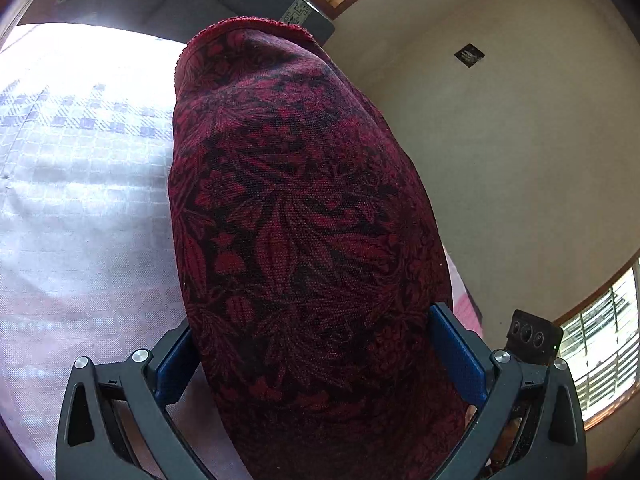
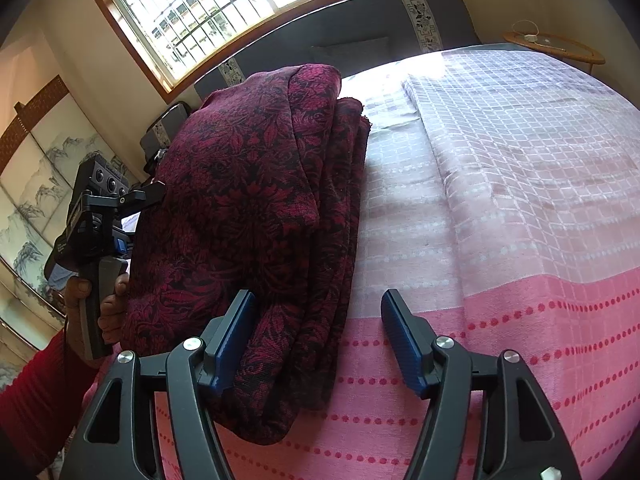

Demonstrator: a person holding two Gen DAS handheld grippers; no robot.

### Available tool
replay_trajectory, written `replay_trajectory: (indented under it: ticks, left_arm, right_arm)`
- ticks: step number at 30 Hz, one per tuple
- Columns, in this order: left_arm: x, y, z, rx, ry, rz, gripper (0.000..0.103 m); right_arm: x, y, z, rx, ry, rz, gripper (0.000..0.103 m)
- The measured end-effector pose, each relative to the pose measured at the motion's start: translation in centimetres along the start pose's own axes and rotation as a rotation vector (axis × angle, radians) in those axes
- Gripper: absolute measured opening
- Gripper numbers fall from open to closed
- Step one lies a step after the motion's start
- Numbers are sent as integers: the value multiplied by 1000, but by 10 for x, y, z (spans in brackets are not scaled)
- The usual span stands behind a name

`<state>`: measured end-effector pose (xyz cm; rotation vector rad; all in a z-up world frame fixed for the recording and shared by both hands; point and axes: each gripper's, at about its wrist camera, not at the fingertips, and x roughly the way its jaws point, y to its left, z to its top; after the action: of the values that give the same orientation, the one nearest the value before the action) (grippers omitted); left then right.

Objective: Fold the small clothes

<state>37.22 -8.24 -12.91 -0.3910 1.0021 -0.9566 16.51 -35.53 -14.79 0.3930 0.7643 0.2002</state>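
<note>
A dark red knitted garment with a black leaf pattern [image 2: 256, 208] is being folded on a bed covered by a pink and white checked bedspread [image 2: 500, 208], and a folded layer of it is being carried over the stacked remainder by the left gripper [image 2: 154, 194]. In the left wrist view the cloth is filling the gap between the blue pads [image 1: 460, 356] and is being pinched between them, the fabric draping forward from the jaws. The right gripper [image 2: 320, 340] is being held with its jaws spread: the near edge of the pile is lying between the blue pads [image 2: 404, 344], one pad just beside the cloth, the other standing well clear, so nothing is being squeezed there. For a clean fold, the carried layer is probably best being lowered so that its edge is being matched to the stack's edge beneath, tension being kept even. The right jaws are likely better kept off the pile until the layer is lying flat, since a snag could drag the stack askew.
</note>
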Motion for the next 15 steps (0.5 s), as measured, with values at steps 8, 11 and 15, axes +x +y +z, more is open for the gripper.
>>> replay_trajectory:
  ticks: [8, 11, 15]
  left_arm:
    - [-3, -3, -3, 2, -15, 37, 80]
    - [-5, 1, -5, -11, -14, 25, 80]
    - [-8, 6, -10, -16, -13, 20, 80]
  right_arm:
    - [0, 3, 1, -1, -5, -2, 71]
    - [-2, -1, 3, 20, -10, 1, 80]
    - [-6, -16, 15, 122, -26, 151, 80]
